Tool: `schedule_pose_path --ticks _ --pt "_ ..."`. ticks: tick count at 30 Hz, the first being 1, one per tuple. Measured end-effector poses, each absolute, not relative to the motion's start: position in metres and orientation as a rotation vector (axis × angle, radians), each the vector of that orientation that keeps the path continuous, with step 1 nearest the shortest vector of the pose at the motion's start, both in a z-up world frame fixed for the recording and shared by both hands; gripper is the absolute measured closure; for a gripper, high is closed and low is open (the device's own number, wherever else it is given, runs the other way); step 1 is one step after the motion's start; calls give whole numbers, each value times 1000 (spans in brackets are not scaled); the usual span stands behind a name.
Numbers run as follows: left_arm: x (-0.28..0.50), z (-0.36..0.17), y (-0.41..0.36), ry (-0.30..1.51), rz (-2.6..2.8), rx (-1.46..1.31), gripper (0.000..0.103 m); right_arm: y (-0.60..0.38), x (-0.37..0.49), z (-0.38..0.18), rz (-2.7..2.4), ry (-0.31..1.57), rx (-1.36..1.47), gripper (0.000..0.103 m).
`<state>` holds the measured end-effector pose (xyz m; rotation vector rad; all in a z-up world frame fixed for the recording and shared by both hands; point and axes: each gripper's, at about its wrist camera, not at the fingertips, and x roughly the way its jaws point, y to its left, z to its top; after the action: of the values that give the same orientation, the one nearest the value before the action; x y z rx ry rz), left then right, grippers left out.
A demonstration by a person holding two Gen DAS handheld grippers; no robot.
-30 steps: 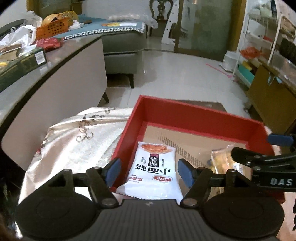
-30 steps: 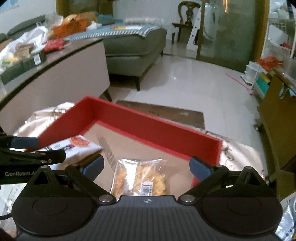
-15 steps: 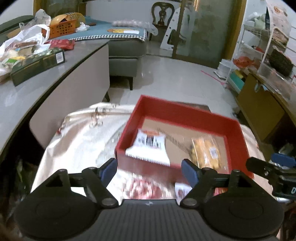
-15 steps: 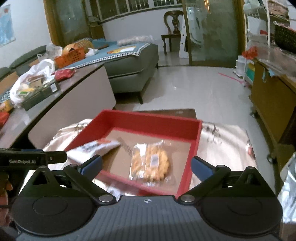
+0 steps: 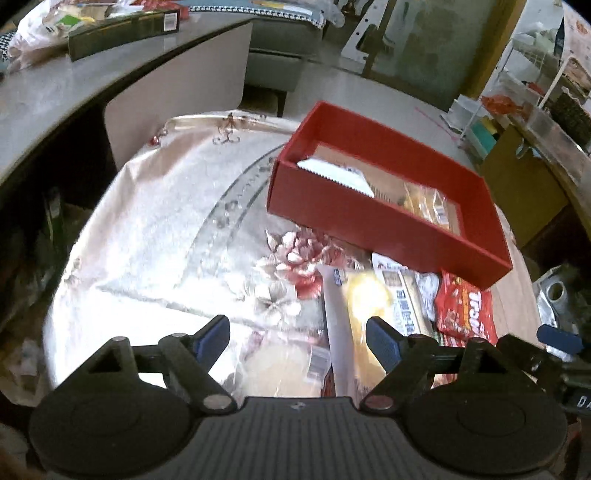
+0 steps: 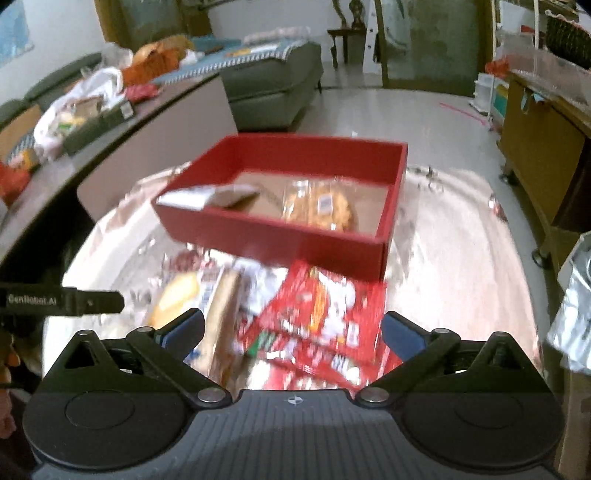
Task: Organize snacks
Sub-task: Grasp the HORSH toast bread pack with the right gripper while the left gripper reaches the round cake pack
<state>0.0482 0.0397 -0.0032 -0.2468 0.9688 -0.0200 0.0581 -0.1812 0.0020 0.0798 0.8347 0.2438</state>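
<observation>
A red box (image 5: pixel 369 225) (image 6: pixel 280 240) stands on the flowered tablecloth (image 5: pixel 166 229). Inside it lie a white packet (image 5: pixel 336 175) (image 6: pixel 207 195) and a clear biscuit packet (image 5: pixel 424 205) (image 6: pixel 321 206). In front of the box is a heap of snacks: a yellow bread packet (image 5: pixel 354 314) (image 6: pixel 177 295), a white-and-blue packet (image 5: pixel 402 295) and a red packet (image 5: pixel 465 310) (image 6: pixel 321 321). My left gripper (image 5: pixel 297 338) hovers over the bread packet, its jaws opening with nothing pressed between them. Over the red packet, my right gripper (image 6: pixel 293 330) stands wide open and holds nothing.
A grey curved counter (image 5: pixel 74 96) with a dark green carton (image 5: pixel 122 31) and bags runs along the left. Behind it is a grey sofa (image 6: pixel 273 85). A wooden cabinet (image 6: pixel 543 147) stands at the right. A silvery bag (image 6: pixel 572 317) sits at the table's right edge.
Both grippers have drawn back from the red box, leaving the white packet and the biscuit packet inside. The snack heap in front of the box has come into view. The left jaws stand wider.
</observation>
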Motion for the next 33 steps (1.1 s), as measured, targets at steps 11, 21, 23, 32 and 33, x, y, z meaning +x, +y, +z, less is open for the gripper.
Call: schedule_pose_path --ticks 11,21,23,32,33 --pt "23 -7 63 993 28 -309 29 -159 46 -5 302 866 90 0" --pt "19 -4 87 986 70 -378 29 -107 79 1 351 924 80 0" --pt "20 -2 92 983 61 -404 29 -93 90 -3 326 963 30 0" --pt "22 1 108 988 24 -481 28 -49 107 -38 301 1078 -77 0" --pt "22 2 109 988 20 -482 28 -45 107 -42 289 1075 -109 0"
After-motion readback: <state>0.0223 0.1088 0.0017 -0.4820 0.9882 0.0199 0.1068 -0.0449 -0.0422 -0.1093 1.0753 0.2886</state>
